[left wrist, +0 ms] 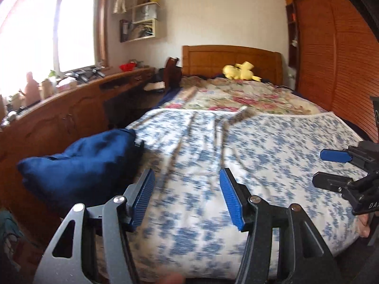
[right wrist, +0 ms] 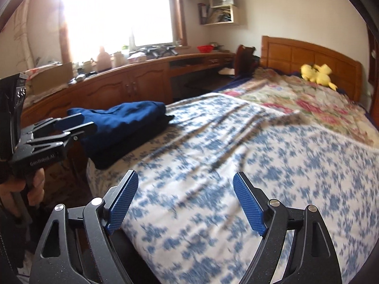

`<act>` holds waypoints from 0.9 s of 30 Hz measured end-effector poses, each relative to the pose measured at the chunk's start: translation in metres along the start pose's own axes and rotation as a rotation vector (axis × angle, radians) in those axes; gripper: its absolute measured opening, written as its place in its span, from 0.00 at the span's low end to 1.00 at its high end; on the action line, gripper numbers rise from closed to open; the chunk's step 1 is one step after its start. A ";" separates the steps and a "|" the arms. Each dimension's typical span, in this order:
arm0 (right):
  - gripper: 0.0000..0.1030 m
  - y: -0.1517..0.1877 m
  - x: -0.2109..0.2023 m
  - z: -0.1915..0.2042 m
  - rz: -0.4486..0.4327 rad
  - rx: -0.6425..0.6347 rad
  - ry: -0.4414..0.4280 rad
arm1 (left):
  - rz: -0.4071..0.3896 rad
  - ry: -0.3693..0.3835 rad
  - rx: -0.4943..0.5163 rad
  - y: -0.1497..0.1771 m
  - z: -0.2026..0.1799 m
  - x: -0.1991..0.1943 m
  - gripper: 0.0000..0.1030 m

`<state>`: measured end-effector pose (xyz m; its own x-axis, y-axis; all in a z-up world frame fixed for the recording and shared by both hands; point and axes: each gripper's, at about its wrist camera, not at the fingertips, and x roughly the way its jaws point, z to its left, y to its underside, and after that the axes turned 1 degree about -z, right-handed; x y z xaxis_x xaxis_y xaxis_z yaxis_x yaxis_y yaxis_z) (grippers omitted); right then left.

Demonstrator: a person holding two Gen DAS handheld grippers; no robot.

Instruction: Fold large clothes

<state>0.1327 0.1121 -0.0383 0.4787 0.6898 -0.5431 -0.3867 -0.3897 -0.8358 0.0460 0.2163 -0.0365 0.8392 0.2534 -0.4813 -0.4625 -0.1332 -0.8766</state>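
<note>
A folded dark blue garment (left wrist: 80, 163) lies on a darker folded piece at the left edge of the bed; it also shows in the right wrist view (right wrist: 123, 123). My left gripper (left wrist: 187, 198) is open and empty, above the blue-and-white floral sheet (left wrist: 236, 156), just right of the garment. My right gripper (right wrist: 184, 203) is open and empty above the same sheet (right wrist: 236, 165). The right gripper also shows at the right edge of the left wrist view (left wrist: 329, 165), and the left gripper at the left of the right wrist view (right wrist: 75, 124), close to the garment.
A flowered quilt (left wrist: 236, 97) covers the far half of the bed, with a yellow plush toy (left wrist: 240, 71) by the wooden headboard (left wrist: 227, 59). A wooden cabinet (right wrist: 123, 80) with clutter runs under the window on the left. A wooden wardrobe (left wrist: 331, 54) stands on the right.
</note>
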 end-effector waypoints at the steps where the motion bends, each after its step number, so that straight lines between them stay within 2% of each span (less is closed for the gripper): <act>1: 0.82 0.006 -0.004 -0.006 0.004 0.009 0.014 | 0.003 0.018 -0.004 0.003 -0.008 0.001 0.54; 7: 0.82 0.042 -0.042 -0.036 -0.011 0.064 0.113 | 0.017 0.104 0.001 0.016 -0.061 0.002 0.55; 16: 0.82 0.087 -0.128 -0.079 -0.054 0.201 0.270 | 0.036 0.214 0.015 0.025 -0.128 -0.020 0.55; 21: 0.82 0.098 -0.174 -0.094 -0.097 0.246 0.354 | 0.005 0.258 0.041 0.011 -0.158 -0.044 0.55; 27: 0.82 0.092 -0.218 -0.094 -0.170 0.249 0.438 | -0.060 0.276 0.062 -0.015 -0.177 -0.074 0.55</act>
<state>0.0670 -0.1320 -0.0044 0.8147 0.3902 -0.4289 -0.4250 -0.1013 -0.8995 0.0419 0.0297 0.0115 0.9079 -0.0122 -0.4190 -0.4189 -0.0643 -0.9058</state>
